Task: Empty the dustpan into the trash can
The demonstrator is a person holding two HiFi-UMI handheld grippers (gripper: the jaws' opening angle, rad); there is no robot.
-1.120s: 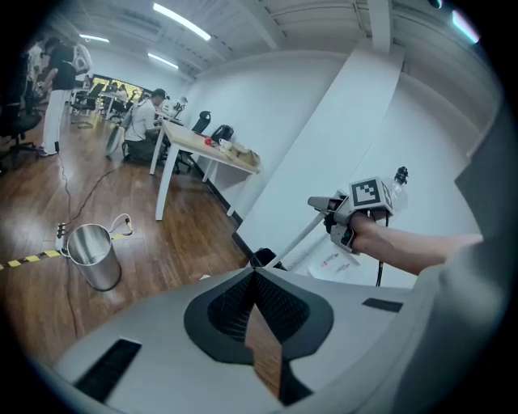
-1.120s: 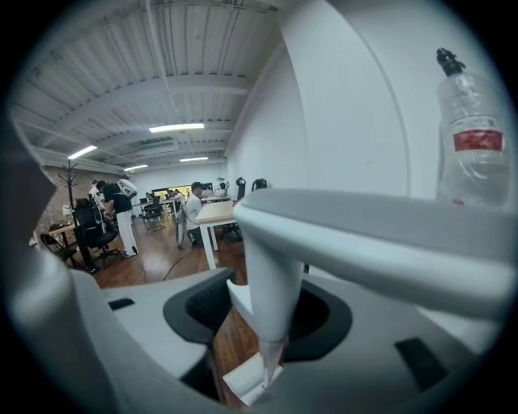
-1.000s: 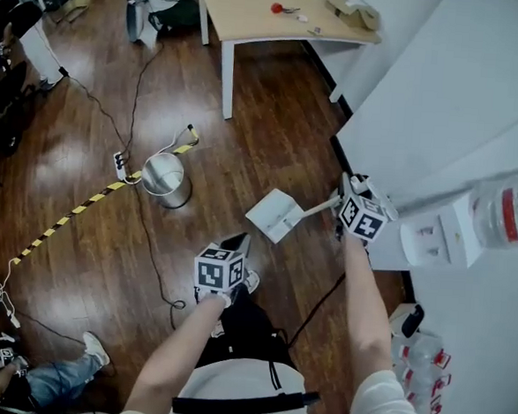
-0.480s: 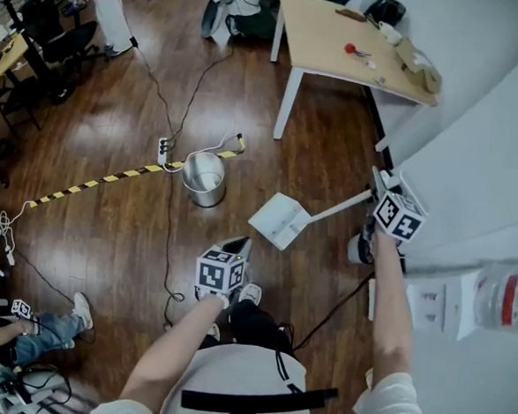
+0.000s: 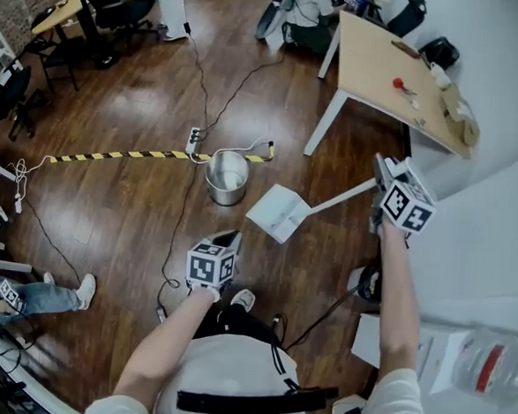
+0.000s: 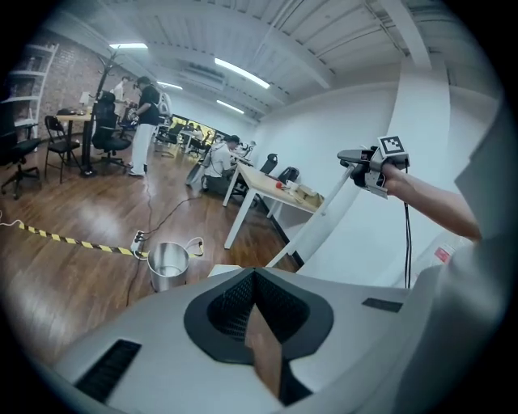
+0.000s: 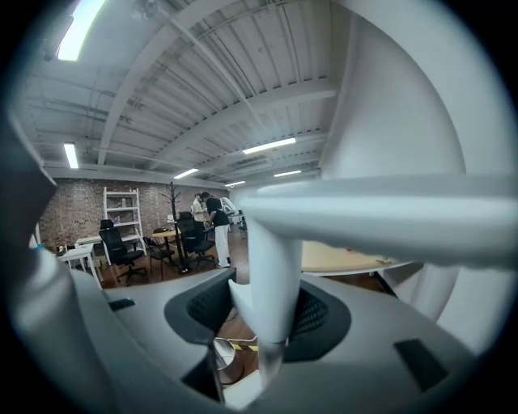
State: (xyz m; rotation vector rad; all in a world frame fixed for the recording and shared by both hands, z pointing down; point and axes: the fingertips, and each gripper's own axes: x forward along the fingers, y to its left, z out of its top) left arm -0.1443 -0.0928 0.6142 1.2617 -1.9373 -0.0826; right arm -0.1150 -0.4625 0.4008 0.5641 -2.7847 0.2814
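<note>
1. Right gripper (image 5: 381,179): jaws part-way closed and clamped on the white handle (image 5: 339,197) of the dustpan (image 5: 278,212). In the right gripper view, the handle (image 7: 271,275) stands upright between the pads.
2. Dustpan hangs in the air at the far end of the handle, above the wooden floor (image 5: 109,200). It is just beside the trash can (image 5: 226,177), not over it.
3. Left gripper (image 5: 228,238): jaw tips meet, with nothing gripped that I can make out. It is low, in front of the person, and apart from both pan and can.
4. Hard to read: a brown sliver shows in the gap below the left gripper's (image 6: 257,279) tips. I cannot tell what it is.
5. Left gripper view: the trash can (image 6: 168,265) is clear, but the pan is mostly hidden behind the jaws.
6. Right gripper view: only a slice of the trash can (image 7: 218,356) shows under the jaws. The pan contents cannot be seen in any view.
</note>
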